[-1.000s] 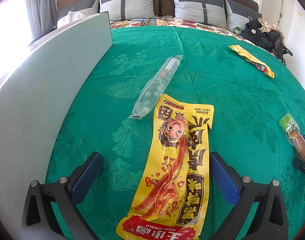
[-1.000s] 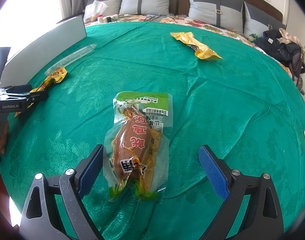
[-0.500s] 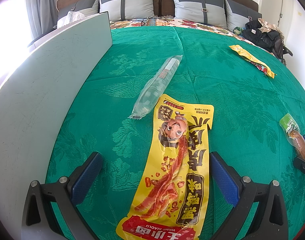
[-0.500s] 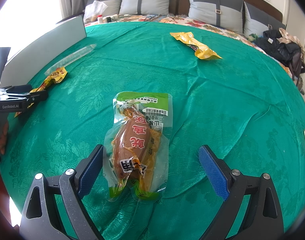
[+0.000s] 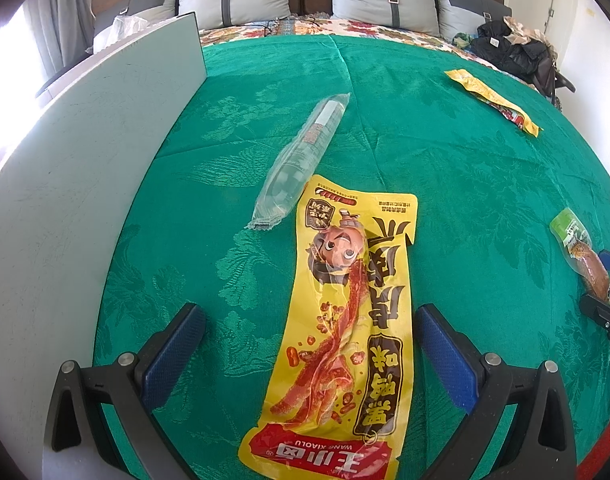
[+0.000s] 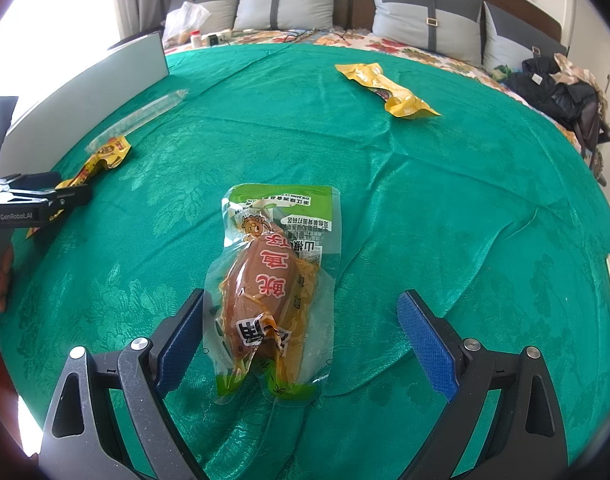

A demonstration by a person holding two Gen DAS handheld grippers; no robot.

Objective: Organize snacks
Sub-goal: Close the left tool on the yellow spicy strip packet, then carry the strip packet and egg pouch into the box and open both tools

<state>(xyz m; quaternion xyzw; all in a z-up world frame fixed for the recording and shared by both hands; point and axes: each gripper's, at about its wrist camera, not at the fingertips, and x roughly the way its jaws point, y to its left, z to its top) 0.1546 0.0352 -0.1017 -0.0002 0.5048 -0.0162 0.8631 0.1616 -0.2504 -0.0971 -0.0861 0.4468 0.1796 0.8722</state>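
Across the bed's green patterned cloth [image 5: 445, 168] four snacks lie scattered. Low over the near left part hangs the left gripper [image 5: 309, 344], its blue-padded fingers [image 5: 173, 352] spread wide and touching nothing; between them lies a long yellow snack packet with a cartoon face and red strips printed on it [image 5: 345, 328], flat on the cloth, its red end nearest the camera. Touching that packet's far left corner is a long clear plastic sleeve with a pale stick inside [image 5: 305, 152], slanting away toward the pillows. A tall pale grey board [image 5: 85, 184] stands along the left edge.

Over to the right, the right gripper [image 6: 301, 336] is equally wide open — its left finger [image 6: 181, 336] sits just beside a clear vacuum pouch with a green top holding a brown piece of meat [image 6: 273, 280], the right finger well apart from it. Farther back lies a crumpled yellow packet [image 6: 385, 90], alone near the floral bedspread [image 6: 405, 46]. A hand [image 6: 1, 276] on the left gripper's handle shows at the frame edge.
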